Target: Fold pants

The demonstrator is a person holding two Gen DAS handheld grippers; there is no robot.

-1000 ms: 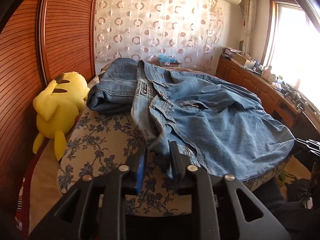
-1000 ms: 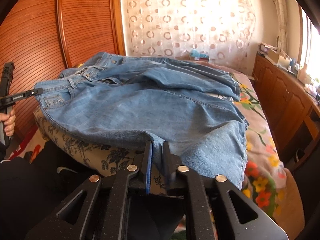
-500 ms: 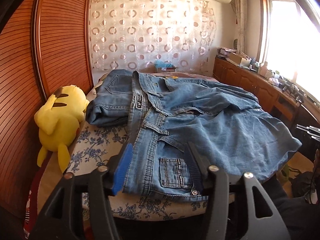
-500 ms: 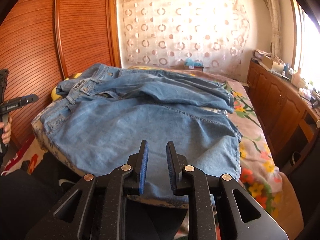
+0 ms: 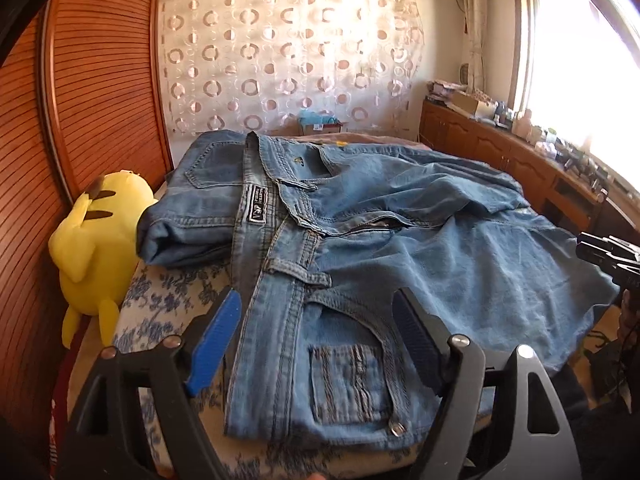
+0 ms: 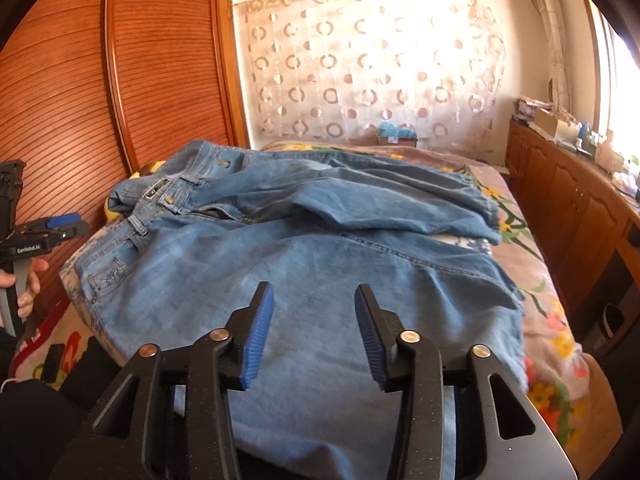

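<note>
Light-blue denim pants lie spread across the bed, waistband toward the left, legs reaching right. In the left wrist view my left gripper hovers over the front pocket corner, its jaws opening wide, the blue pads apart from the cloth. The right wrist view shows the same pants with my right gripper above the near leg, jaws opening and nothing pinched between them. The left gripper also shows at that view's left edge, a hand on its handle. The right gripper's tip pokes in at the left view's right edge.
A yellow plush toy leans against the slatted wooden wardrobe left of the bed. The floral bedspread shows at the right. A wooden cabinet with clutter runs under the window. A patterned curtain hangs behind.
Both grippers have let go of the denim and spread their jaws. The waistband corner and leg edge they held now lie flat on the bed, and both grippers have drawn back a little.
</note>
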